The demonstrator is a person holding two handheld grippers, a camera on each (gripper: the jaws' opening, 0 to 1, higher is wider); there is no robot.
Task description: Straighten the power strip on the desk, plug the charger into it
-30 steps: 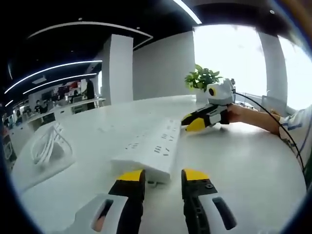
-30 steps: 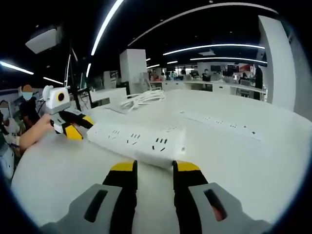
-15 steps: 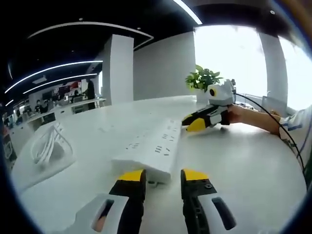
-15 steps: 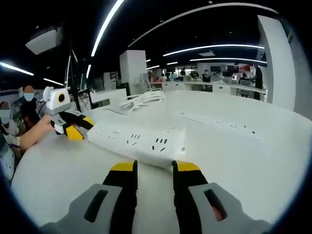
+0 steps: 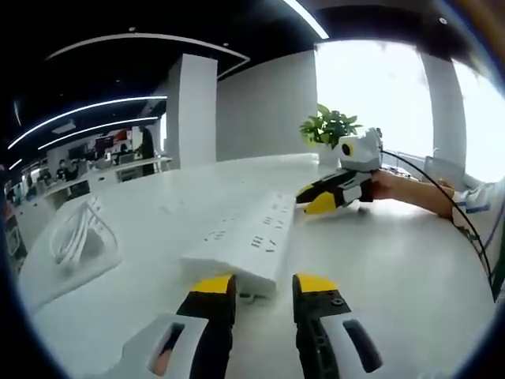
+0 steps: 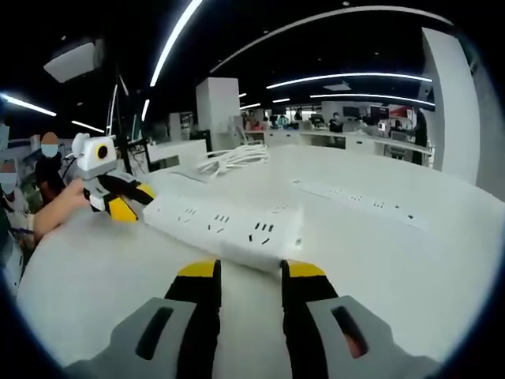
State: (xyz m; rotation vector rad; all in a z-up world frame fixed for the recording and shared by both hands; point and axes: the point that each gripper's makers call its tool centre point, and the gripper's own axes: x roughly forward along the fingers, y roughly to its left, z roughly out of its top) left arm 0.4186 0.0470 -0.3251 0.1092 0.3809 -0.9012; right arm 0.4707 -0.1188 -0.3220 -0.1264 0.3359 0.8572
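A white power strip [image 5: 246, 237] lies on the white desk [image 5: 394, 268], running away from my left gripper [image 5: 264, 284]. That gripper's yellow-tipped jaws stand open just short of the strip's near end, with nothing between them. At the strip's far end is my right gripper [image 5: 335, 189], held by a hand. In the right gripper view the same power strip [image 6: 225, 225] lies crosswise just ahead of my right gripper [image 6: 251, 270], which is open and empty. The left gripper [image 6: 118, 201] sits at the strip's left end. A coiled white cable [image 5: 79, 233] lies further off.
A second, flatter power strip [image 6: 355, 201] lies on the desk beyond the first. The coiled cable [image 6: 233, 158] rests near the far desk edge. A potted plant [image 5: 327, 126] stands behind the right gripper. A person's forearm [image 5: 418, 193] reaches in from the right.
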